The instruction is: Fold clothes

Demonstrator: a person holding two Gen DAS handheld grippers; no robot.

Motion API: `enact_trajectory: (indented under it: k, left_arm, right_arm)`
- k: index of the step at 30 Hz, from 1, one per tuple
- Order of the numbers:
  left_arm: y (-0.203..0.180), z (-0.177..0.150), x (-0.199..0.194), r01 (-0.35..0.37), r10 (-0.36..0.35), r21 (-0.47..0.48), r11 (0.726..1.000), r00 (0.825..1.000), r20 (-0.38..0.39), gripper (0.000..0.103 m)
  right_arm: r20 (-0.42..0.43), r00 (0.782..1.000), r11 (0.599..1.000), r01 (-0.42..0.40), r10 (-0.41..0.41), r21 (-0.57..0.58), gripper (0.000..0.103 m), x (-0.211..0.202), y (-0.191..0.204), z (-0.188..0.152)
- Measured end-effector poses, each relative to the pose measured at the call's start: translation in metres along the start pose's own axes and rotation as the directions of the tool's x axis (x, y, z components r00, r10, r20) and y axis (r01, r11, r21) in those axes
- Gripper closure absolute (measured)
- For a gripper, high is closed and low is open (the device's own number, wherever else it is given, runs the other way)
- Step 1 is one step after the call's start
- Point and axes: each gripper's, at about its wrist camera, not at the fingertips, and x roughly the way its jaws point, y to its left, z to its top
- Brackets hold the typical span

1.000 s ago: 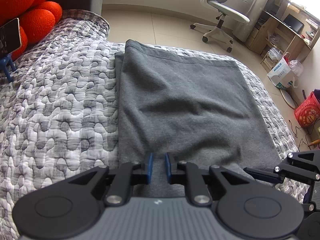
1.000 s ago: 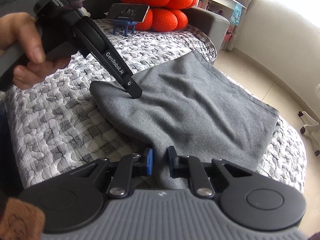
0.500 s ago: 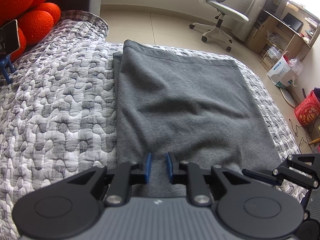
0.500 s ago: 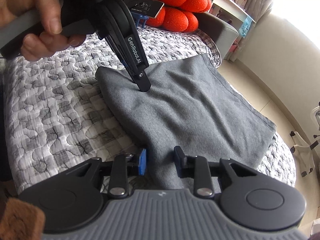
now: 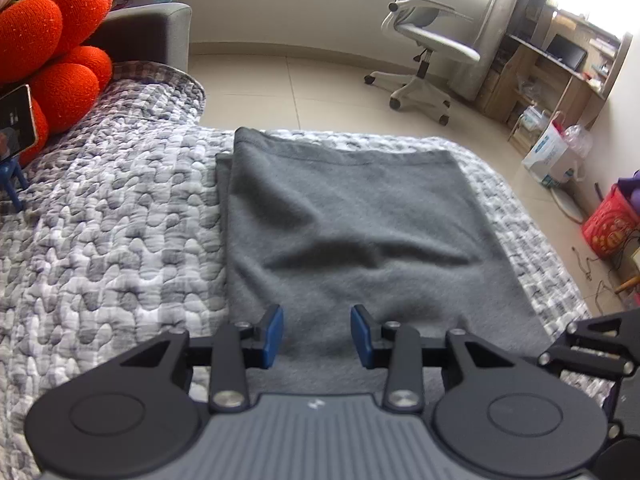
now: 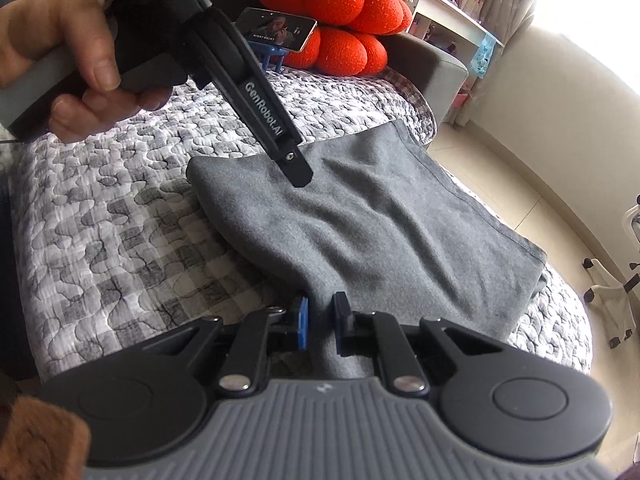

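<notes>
Grey folded garment (image 5: pixel 352 232): flat on the quilted bed cover (image 5: pixel 112 240), far hem toward the floor side, one long edge doubled along the side nearest the orange cushions (image 5: pixel 48 52). Shallow creases across the middle.

Left tool (image 5: pixel 317 335): jaws opening, blue pads apart, near edge of the garment between them but not pressed by either pad. From the right wrist view, black fingertip (image 6: pixel 298 168) down on the near corner area of the cloth, handle gripped by a hand (image 6: pixel 68 64).

Right tool (image 6: pixel 320 326): jaws closing, narrow gap, a ridge of grey cloth pinched up between the pads and drawn taut from the garment's near edge.

Phone (image 6: pixel 276 34) on a small blue stand in front of the cushions. Office chair (image 5: pixel 424 48) on the tiled floor beyond the bed.
</notes>
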Motion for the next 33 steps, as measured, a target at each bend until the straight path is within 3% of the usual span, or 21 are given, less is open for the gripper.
enact_trajectory:
  k: [5,10,15,21,27,31,33]
  left_arm:
    - [-0.019,0.021,0.011,0.038,-0.039,0.027,0.999,0.998,0.040,0.064]
    - [-0.039,0.039,0.039,0.109,-0.109,0.020,0.994,0.994,0.023,0.063]
    - [-0.036,0.041,0.084,0.168,-0.176,-0.090,0.982,0.980,-0.087,0.063]
    - [-0.014,0.042,0.088,0.221,-0.248,-0.243,0.945,0.965,-0.086,0.068]
    - [-0.006,0.043,0.074,0.239,-0.269,-0.265,0.934,0.959,-0.084,0.068]
    - [-0.001,0.040,0.072,0.251,-0.280,-0.269,0.930,0.957,-0.077,0.065]
    - [0.000,0.038,0.077,0.250,-0.282,-0.269,0.930,0.955,-0.087,0.065]
  right_arm:
    - [-0.007,1.000,1.000,-0.001,0.001,-0.007,0.091,0.002,0.001,0.000]
    - [-0.014,1.000,1.000,-0.001,0.000,-0.015,0.091,0.003,0.002,0.000]
    - [-0.019,1.000,1.000,-0.011,0.010,-0.008,0.091,0.005,0.001,-0.001]
    - [-0.024,0.999,0.999,-0.033,0.033,-0.003,0.090,0.007,-0.002,-0.002]
    - [-0.034,0.998,0.998,-0.058,0.058,-0.002,0.088,0.011,-0.005,-0.001]
    - [-0.058,0.994,0.995,-0.098,0.097,-0.011,0.074,0.011,-0.008,0.000]
    - [-0.054,0.989,0.991,-0.134,0.134,0.007,0.071,0.008,-0.014,0.002]
